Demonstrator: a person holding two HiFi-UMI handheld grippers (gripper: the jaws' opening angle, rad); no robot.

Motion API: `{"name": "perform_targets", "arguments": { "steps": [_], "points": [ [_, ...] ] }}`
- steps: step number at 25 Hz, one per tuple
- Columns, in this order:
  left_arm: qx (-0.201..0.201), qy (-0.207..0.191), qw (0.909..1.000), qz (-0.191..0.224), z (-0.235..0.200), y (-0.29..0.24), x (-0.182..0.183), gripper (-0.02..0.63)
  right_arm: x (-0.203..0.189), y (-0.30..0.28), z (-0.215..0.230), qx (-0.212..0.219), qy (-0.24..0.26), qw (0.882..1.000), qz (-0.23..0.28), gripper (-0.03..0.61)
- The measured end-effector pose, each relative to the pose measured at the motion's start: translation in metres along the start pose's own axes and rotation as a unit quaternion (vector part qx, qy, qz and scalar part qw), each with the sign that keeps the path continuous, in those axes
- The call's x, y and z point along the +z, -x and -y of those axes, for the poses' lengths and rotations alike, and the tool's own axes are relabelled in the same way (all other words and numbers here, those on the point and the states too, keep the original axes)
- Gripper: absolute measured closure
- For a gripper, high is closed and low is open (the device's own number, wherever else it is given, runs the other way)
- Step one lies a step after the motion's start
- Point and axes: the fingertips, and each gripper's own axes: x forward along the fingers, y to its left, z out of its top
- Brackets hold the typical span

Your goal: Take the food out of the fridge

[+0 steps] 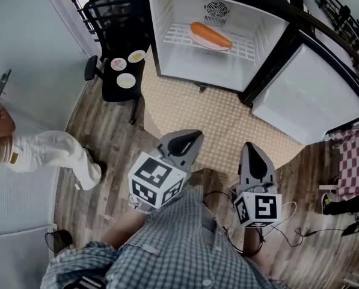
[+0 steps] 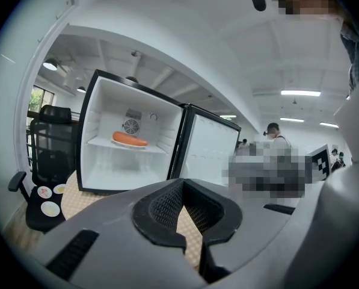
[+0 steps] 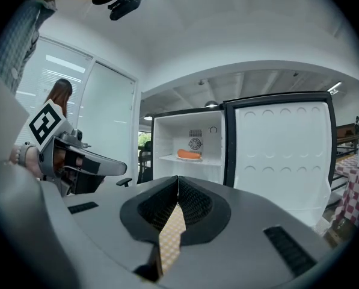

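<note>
Orange food (image 1: pixel 211 35), white-lined black fridge (image 1: pixel 185 65), beige dotted mat (image 1: pixel 197 116).

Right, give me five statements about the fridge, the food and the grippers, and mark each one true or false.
1. The fridge has its door swung open. True.
2. The sausage lies on the fridge's floor. False: it lies on a plate on the wire shelf.
3. The left gripper holds the food. False: its jaws are together with nothing in them, well short of the fridge.
4. The right gripper has its jaws together and holds nothing. True.
5. Three small dishes sit on the black chair left of the fridge. True.
</note>
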Motion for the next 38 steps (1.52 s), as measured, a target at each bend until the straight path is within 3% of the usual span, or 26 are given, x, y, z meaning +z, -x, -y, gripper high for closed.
{"name": "perform_targets", "arguments": {
  "steps": [9,14,23,27,38],
  "points": [
    [0.003,-0.004,1.0000,-0.001,-0.039,-0.026,0.018,0.611,0.007,-0.043,0.004,-0.004,0.031,1.000,-0.003,0.569],
    [-0.004,-0.006,1.0000,-0.003,-0.063,-0.041,0.029,0.611,0.009,-0.073,0.011,-0.021,0.025,0.999,-0.006,0.569],
    [-0.006,-0.003,1.0000,0.005,-0.113,-0.059,0.053,0.611,0.022,-0.130,0.020,-0.067,0.062,0.996,-0.016,0.569],
    [-0.007,0.006,0.9998,0.016,-0.133,-0.069,0.064,0.611,0.025,-0.158,0.028,-0.099,0.116,0.988,-0.036,0.569],
    [-0.016,0.014,0.9997,0.014,-0.175,-0.092,0.073,0.611,0.036,-0.239,0.021,-0.096,0.248,0.962,-0.063,0.569]
  ]
}}
